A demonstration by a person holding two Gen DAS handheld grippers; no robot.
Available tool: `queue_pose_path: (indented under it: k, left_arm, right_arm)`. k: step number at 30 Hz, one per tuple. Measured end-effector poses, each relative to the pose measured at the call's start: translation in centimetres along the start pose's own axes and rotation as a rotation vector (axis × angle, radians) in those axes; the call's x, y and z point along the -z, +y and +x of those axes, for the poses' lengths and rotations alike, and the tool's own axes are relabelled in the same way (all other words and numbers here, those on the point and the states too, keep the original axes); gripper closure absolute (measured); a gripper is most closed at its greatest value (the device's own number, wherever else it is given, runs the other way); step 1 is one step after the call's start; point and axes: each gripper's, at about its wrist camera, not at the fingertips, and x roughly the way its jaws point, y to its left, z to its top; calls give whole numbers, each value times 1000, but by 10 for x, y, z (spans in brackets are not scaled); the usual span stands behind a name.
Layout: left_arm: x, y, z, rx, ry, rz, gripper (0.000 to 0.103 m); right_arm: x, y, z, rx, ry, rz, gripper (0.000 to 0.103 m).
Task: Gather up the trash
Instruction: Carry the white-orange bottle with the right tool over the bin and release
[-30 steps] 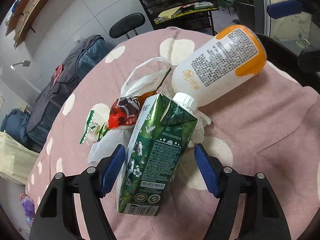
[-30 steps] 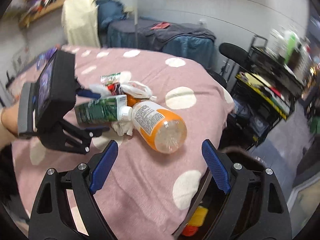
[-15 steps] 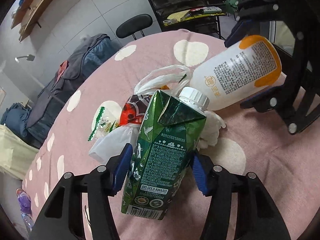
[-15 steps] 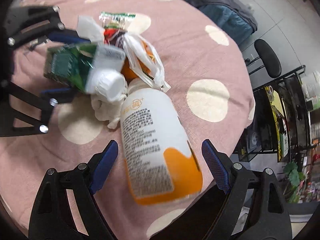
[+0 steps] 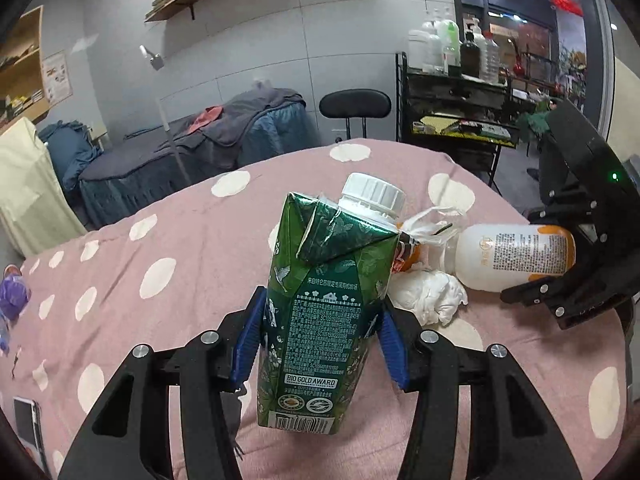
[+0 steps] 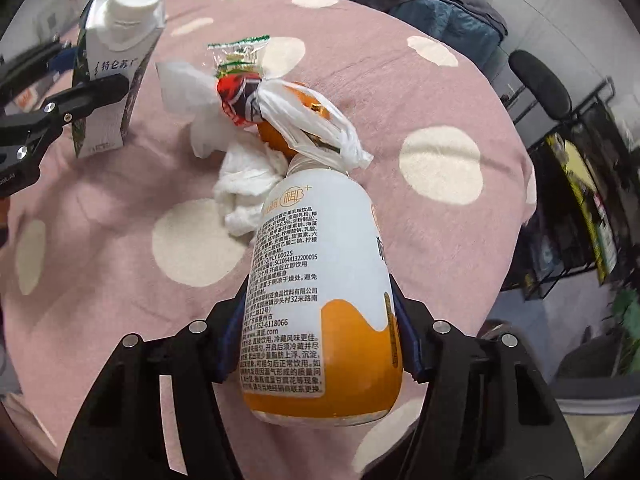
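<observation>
My left gripper [image 5: 320, 344] is shut on a green drink carton [image 5: 324, 312] with a white cap and holds it upright above the pink spotted tablecloth [image 5: 160, 264]; the carton also shows in the right wrist view [image 6: 110, 68]. My right gripper [image 6: 318, 340] is shut on a white and orange bottle [image 6: 316, 296] lying on its side; the bottle also shows in the left wrist view [image 5: 516, 256]. A knotted white plastic bag [image 6: 312, 124], a red wrapper [image 6: 238, 96], a green-edged packet [image 6: 236, 52] and crumpled tissue [image 6: 248, 188] lie in a heap between them.
A phone [image 5: 26, 428] lies at the table's left edge. A purple object [image 5: 12, 296] sits at the far left. Beyond the table stand a black stool [image 5: 356, 106], a black shelf rack with bottles [image 5: 456, 92] and a bed with blue covers [image 5: 192, 148].
My left gripper closed on the carton and lifted it upright, away from the heap. My right gripper came down over the bottle and closed on it.
</observation>
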Motion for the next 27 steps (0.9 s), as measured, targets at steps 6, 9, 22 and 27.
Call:
queue_pose_path:
  k: [6,9,22,27]
  left_arm:
    - [5,-2,-25,9,-61,-74,52]
    - [5,-8,-36,27,-81,-94,52]
    - [-3,-65,-68,149,-173,-100,52]
    - [-12,-90,-72,213,-195,-87,52]
  right_arm:
    - [32,4,-25,-63,-106,114,41]
    - [45,6,-40,-97,-162,158,41]
    - [126,-44,-92,-100,-363,432,41]
    - [168,-81,-98,2,-350,569,41]
